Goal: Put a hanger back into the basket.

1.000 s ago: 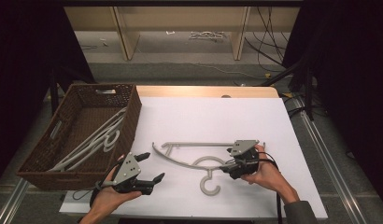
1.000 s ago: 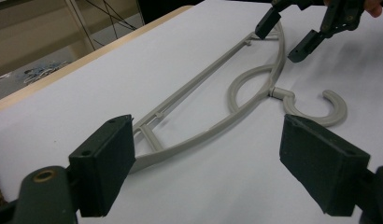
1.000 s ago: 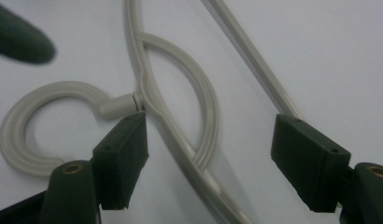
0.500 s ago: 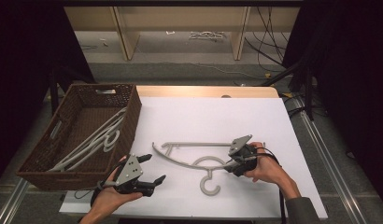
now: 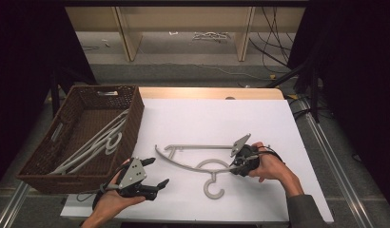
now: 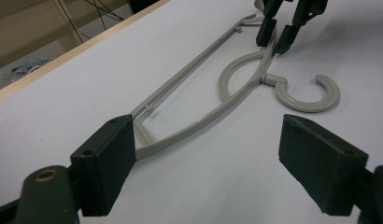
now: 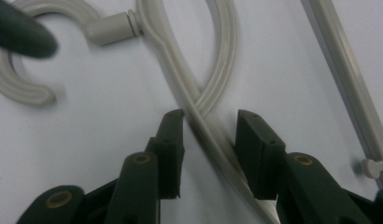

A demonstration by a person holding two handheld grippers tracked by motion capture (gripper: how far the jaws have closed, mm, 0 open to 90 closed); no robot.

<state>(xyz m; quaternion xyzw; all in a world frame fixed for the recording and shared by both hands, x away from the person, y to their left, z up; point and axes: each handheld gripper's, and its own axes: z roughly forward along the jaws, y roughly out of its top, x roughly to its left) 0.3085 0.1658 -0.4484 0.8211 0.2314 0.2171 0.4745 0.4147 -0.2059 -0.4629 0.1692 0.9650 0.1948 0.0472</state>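
Observation:
A grey plastic hanger [image 5: 183, 166] lies flat on the white table top [image 5: 207, 114], its hook toward the near edge. My right gripper [image 5: 233, 166] is down on it from the right. In the right gripper view the jaws [image 7: 210, 135] straddle the hanger's arm [image 7: 217, 70] just behind the loop. They have just been closing, and a thin gap still shows at the left pad. My left gripper [image 5: 157, 172] is held open at the front left, empty. The left gripper view looks along the hanger [image 6: 199, 121] to the right gripper [image 6: 278, 35].
A brown wicker basket [image 5: 131, 123] stands at the table's left edge with several pale hangers [image 5: 95, 142] inside. Wooden shelf legs and cables sit on the floor beyond the far edge. White surface lies bare behind the hanger.
The right gripper's jaws have narrowed around the hanger's arm, and the hand has barely shifted. The left gripper and the hanger have stayed where they were.

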